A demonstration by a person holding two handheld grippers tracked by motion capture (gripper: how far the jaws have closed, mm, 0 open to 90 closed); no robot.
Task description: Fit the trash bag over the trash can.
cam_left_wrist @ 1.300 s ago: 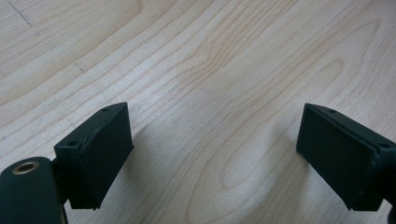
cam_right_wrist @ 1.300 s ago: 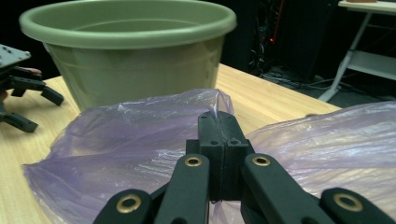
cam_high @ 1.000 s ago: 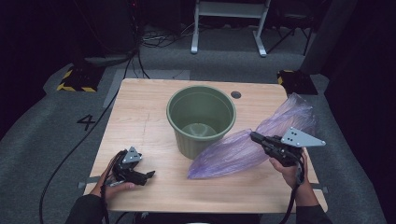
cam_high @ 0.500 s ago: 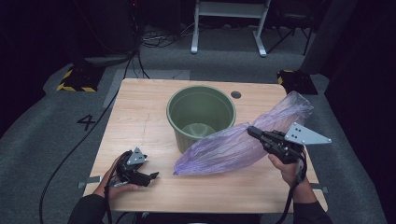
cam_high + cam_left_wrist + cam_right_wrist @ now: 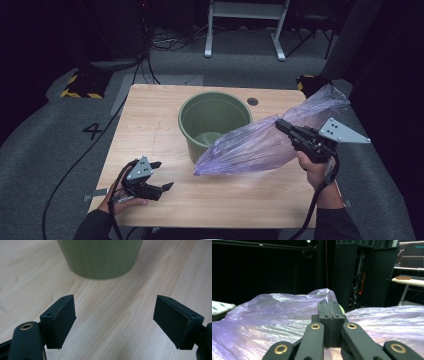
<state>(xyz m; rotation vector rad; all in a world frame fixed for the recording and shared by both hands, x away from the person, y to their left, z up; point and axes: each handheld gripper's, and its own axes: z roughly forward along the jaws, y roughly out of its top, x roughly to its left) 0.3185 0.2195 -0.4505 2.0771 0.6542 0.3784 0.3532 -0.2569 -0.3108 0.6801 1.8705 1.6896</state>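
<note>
Two hand-held grippers are working over a wooden desk point(image 5: 150, 125) where a purple plastic bag point(image 5: 260, 142) is being carried toward a green bin point(image 5: 215, 120). The right hand-held gripper point(image 5: 280, 125) is pinching a fold of the bag, its jaws pressed fully together on the thin film, as the right gripper view is showing point(image 5: 331, 307). The bag is hanging clear of the desk, its long axis running from beyond the desk's far right corner, down and leftward, to a loose end that is drooping just in front of the bin and toward the desk's near edge. The left hand-held gripper point(image 5: 161, 176) is hovering by the near left corner with its jaws standing wide and nothing between them point(image 5: 115, 322); they have just been closing a little. The bin is standing upright at the middle of the desk, toward the far edge, ahead of the left hand-held gripper and to its right. The bag's free end is lying nearer the left hand point(image 5: 125, 197) than the bin's rim is, so that hand is looking better placed to catch it. A figure "4" point(image 5: 93, 131) is readable on the grey floor point(image 5: 60, 150) off the desk's left edge; no brand or label is legible on bag or bin.
</note>
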